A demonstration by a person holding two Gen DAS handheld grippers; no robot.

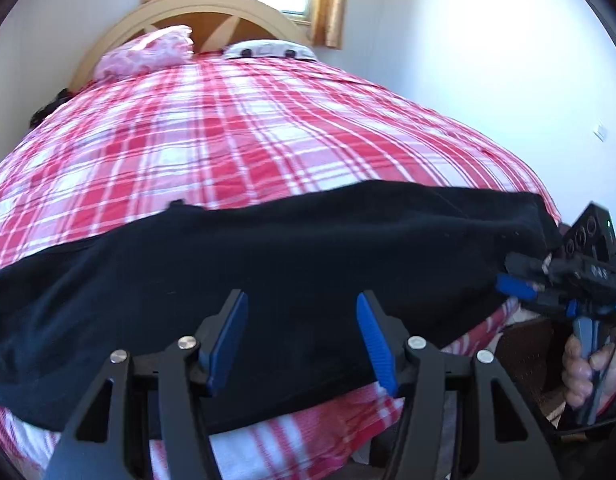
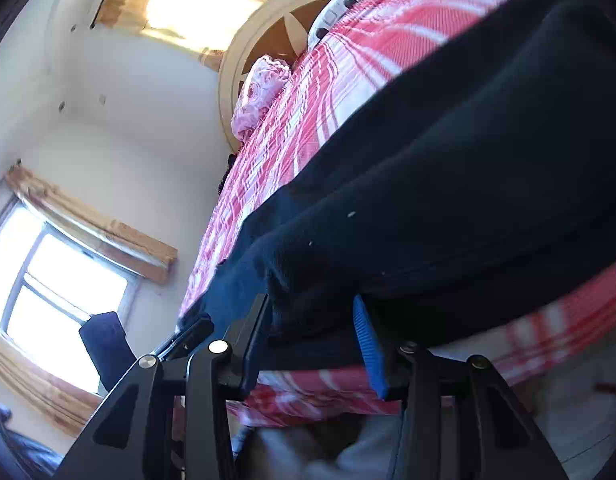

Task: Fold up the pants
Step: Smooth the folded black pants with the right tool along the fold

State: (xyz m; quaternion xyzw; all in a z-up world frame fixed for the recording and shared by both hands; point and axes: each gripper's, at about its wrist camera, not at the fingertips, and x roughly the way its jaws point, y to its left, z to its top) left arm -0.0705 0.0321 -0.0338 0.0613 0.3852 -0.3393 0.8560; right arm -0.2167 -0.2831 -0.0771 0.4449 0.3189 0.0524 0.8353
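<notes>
Pants (image 1: 268,272), black and soft-looking, lie stretched as one long dark band across the near edge of a bed (image 1: 248,140) covered in a red and white plaid sheet. At the left end the fabric spreads wide and droops over the bed's edge. In the middle, the left tool (image 1: 302,340) hovers low over the cloth, its blue-padded fingers spread wide and holding nothing. At the right end, the right tool (image 2: 312,340) sits around a bunched end of the pants; its fingers look only partly closed, so whether they truly pinch the fabric cannot be told. Judging by the long, narrow shape, the legs may already lie together lengthwise; the crosswise folds seem not yet made.
</notes>
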